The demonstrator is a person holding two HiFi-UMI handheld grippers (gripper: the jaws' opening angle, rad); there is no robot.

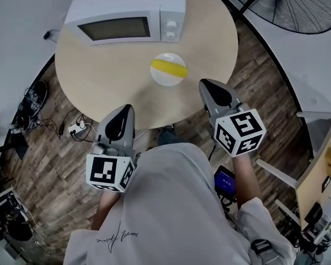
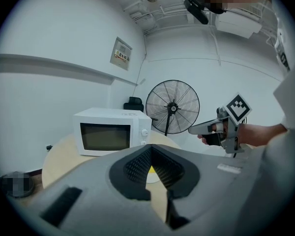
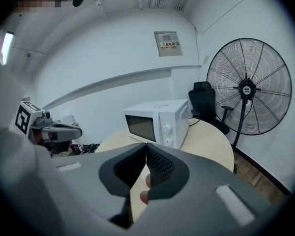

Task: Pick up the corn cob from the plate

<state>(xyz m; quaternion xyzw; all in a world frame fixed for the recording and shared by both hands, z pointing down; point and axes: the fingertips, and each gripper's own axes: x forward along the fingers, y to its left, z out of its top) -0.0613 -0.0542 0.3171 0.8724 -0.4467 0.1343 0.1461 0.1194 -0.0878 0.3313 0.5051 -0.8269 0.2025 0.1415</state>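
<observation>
At the middle of the head view, the corn cob (image 1: 169, 68) lies across the white plate (image 1: 164, 80) on the counter (image 1: 110, 87), just below the microwave (image 1: 127, 10). The trouble I foresee is arriving with the jaws together. That would nudge the round cob and roll it off the plate, or push the light plate along. My right tool (image 1: 208, 85), lower right of the plate, is clenched on nothing. My left tool (image 1: 123, 110), lower left, is likewise pressed closed and empty. Neither of the 2 touches the cob.
</observation>
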